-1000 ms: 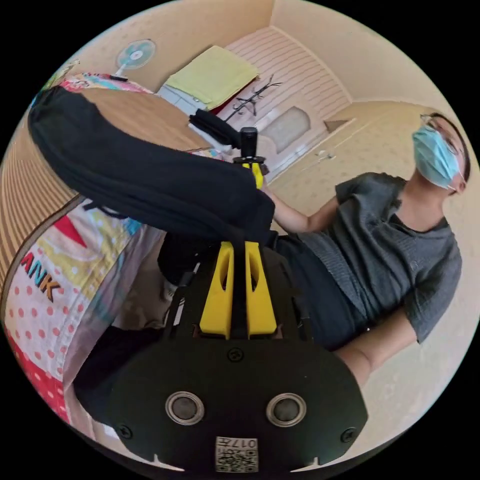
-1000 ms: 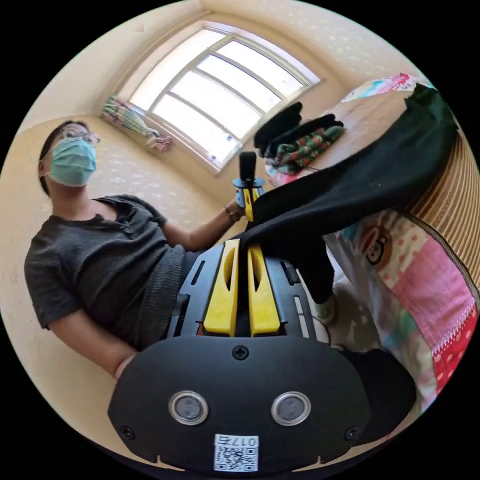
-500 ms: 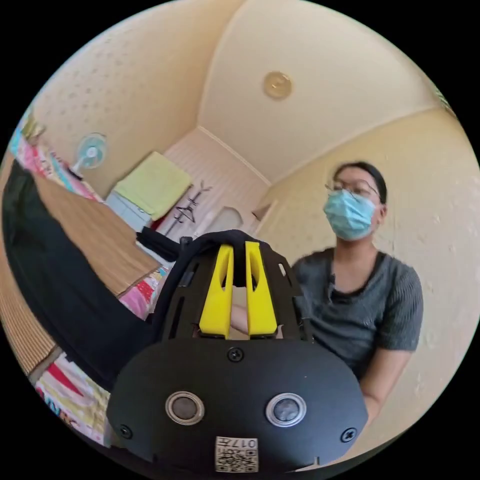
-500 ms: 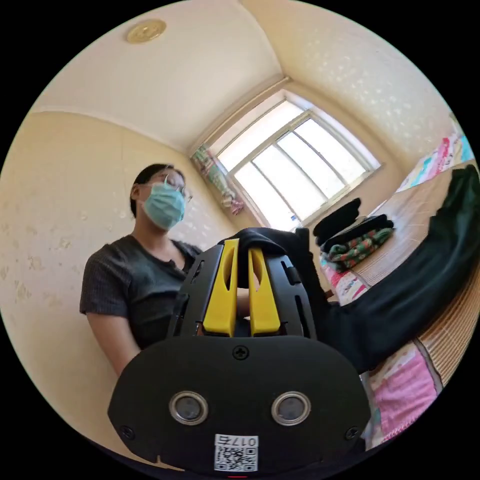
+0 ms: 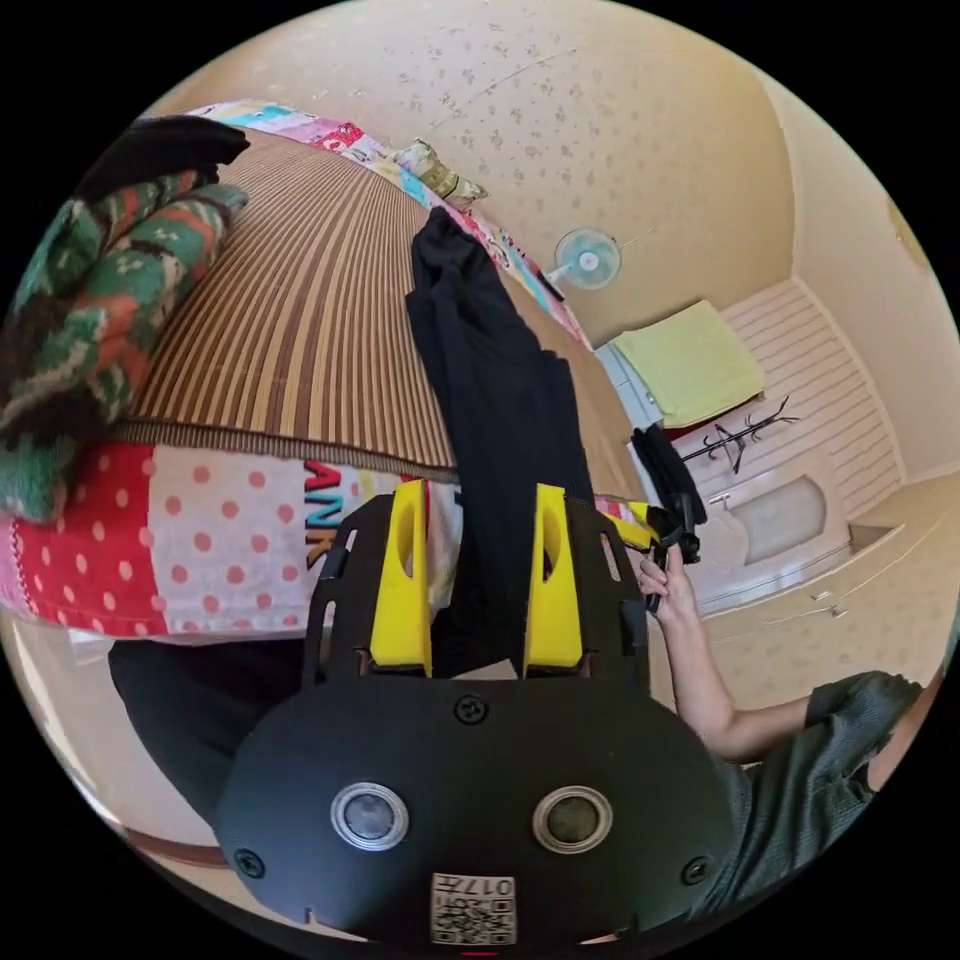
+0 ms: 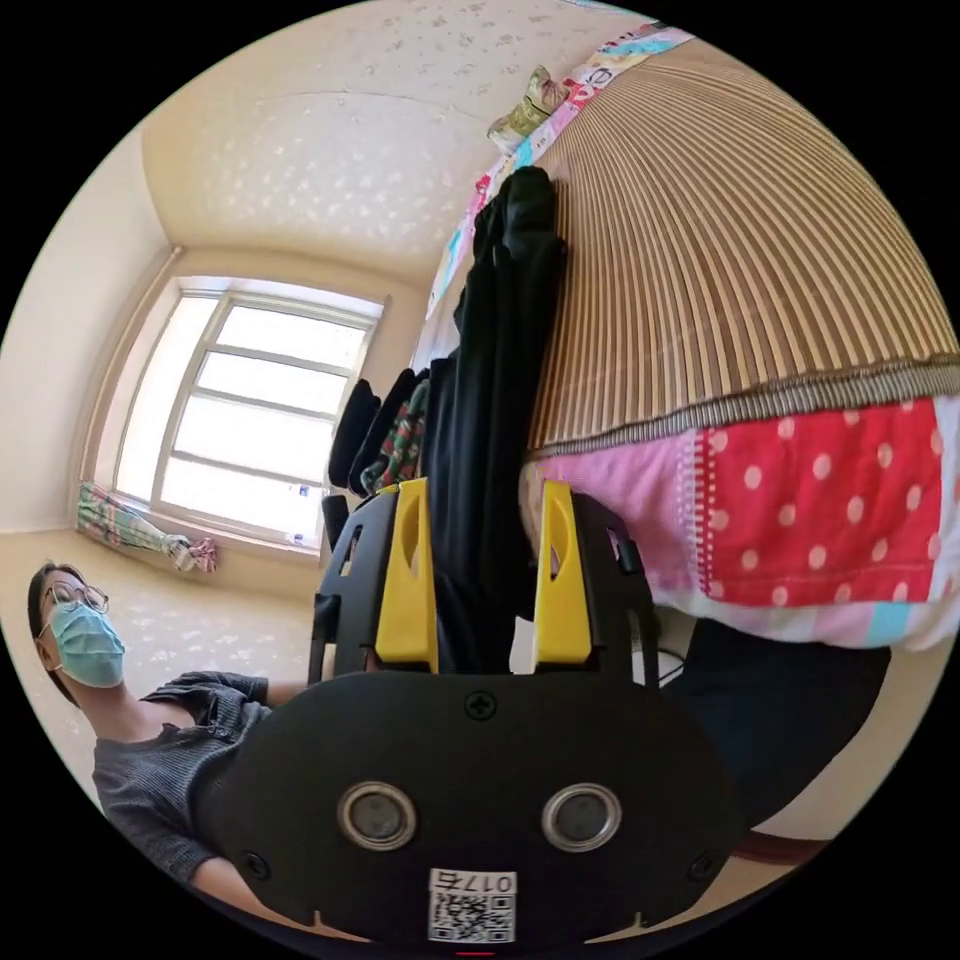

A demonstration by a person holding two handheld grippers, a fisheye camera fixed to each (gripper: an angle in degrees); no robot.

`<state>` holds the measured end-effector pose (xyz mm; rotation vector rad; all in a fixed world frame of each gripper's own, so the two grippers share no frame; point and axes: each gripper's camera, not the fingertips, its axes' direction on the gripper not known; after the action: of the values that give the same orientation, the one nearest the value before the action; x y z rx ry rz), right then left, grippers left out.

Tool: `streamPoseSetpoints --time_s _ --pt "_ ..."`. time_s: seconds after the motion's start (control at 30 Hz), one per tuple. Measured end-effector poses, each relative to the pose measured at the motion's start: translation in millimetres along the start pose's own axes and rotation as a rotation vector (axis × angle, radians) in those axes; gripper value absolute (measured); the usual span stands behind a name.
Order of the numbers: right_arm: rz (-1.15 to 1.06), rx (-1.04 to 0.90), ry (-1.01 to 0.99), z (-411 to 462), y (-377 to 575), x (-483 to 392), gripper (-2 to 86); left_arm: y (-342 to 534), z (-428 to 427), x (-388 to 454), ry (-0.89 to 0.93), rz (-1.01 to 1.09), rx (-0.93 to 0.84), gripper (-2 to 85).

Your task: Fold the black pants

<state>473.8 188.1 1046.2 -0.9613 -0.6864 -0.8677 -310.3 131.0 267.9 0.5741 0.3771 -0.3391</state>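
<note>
Left gripper view has the left gripper (image 5: 470,580) with its jaws spread either side of the one pair of black pants (image 5: 495,400), not pinching them. The pants run lengthwise away from it over the bed's striped mat (image 5: 300,320), one end hanging off the edge. Right gripper (image 6: 485,575) stands likewise, jaws apart astride the same hanging cloth, about equally near.

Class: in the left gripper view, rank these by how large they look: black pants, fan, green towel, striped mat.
1. Striped mat
2. Black pants
3. Green towel
4. Fan
Fan and towel sit farther off, so true sizes stay unsure.
</note>
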Motion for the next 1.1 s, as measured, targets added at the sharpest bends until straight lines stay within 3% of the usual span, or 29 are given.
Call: streamPoseSetpoints --time_s 0.17,0.27,0.4,0.57,0.77,0.87,1.0,1.03,1.1 --pt "-0.005 -0.159 0.033 33 12 -1 15.6 18 55 8 0.097 0.059 -0.292 13.1" --pt "-0.027 -0.236 0.055 55 9 -6 12.6 22 59 10 0.078 0.074 -0.286 9.9" --pt "-0.228 -0.257 -0.095 35 8 -37 7.1 23 39 25 0.162 0.193 -0.296 5.4" --pt "-0.507 -0.278 -0.389 -15 24 -84 5.7 38 -23 71 0.567 0.495 -0.227 5.0" --pt "-0.986 -0.29 -0.664 -66 64 -190 4.8 53 -97 154 0.871 0.896 -0.043 5.4" --pt "-1.007 -0.188 -0.655 -87 32 -210 4.9 5 -88 154 0.882 0.742 0.028 5.7" --pt "-0.488 0.172 -0.269 -105 -77 -164 8.1 -67 -50 83 0.654 0.237 0.186 8.1" --pt "-0.332 0.216 -0.173 -104 -98 -145 9.5 -77 -35 58 0.556 0.097 0.228 12.9" --pt "-0.242 0.238 -0.088 -99 -108 -133 10.4 -71 -19 36 0.39 -0.048 0.293 17.2"
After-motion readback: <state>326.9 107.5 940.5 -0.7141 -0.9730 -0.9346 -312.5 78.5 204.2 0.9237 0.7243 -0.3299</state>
